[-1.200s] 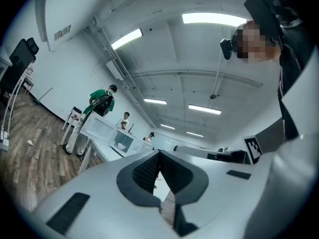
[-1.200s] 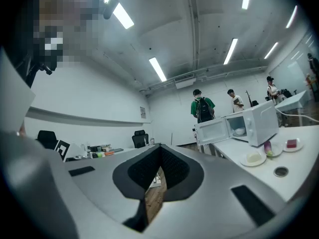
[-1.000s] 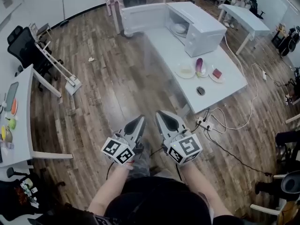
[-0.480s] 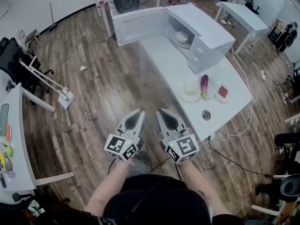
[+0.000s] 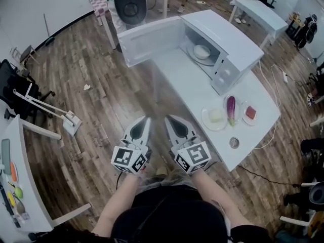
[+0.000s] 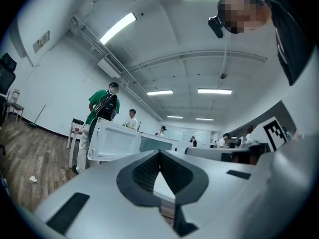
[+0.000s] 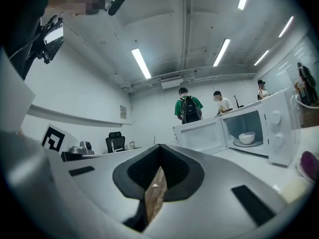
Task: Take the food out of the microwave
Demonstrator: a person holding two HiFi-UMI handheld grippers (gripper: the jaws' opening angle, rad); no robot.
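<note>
Bowl (image 5: 201, 51) in microwave (image 5: 230, 34), far beyond left claw (image 5: 146, 119), right claw (image 5: 167, 118) (both closed)

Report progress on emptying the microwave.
Done: the white microwave has its door open. In hand: nothing; the left tool and right tool are shut, empty, short of the white table. Left: lift out the white bowl inside.

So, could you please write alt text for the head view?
Seen from above, a person holds the left gripper and right gripper side by side, both shut and empty, above a wooden floor. Ahead, a white microwave stands open on a white table with a bowl inside; plates of food lie beside it.
</note>
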